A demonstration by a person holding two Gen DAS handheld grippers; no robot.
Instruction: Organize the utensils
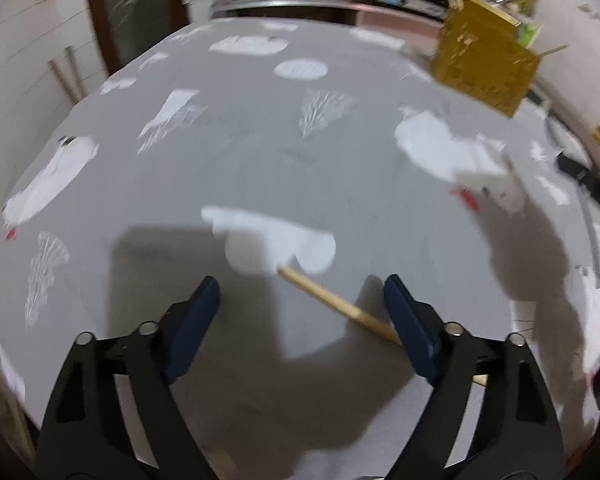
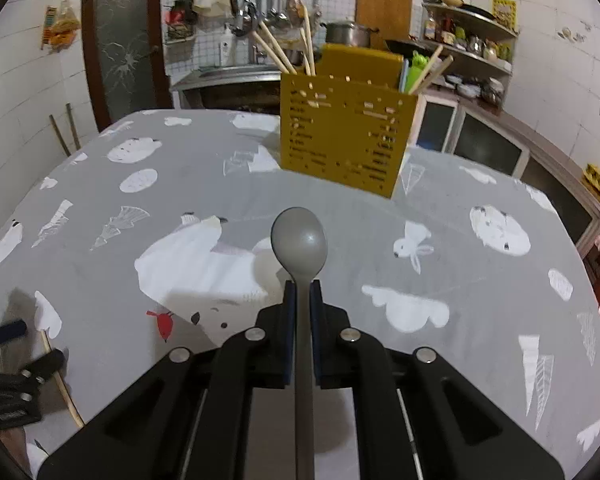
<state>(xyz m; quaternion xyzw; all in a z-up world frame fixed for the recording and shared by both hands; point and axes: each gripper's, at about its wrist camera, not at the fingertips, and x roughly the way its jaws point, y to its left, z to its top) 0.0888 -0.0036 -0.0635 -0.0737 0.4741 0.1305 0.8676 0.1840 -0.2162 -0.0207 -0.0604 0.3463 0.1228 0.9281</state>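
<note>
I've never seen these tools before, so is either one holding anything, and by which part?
The right gripper clamps a grey spoon by its handle. The left gripper is open, holding nothing.

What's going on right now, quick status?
Right tool shut on grey spoon. Left tool open over wooden stick. Yellow holder ahead, path clear.
</note>
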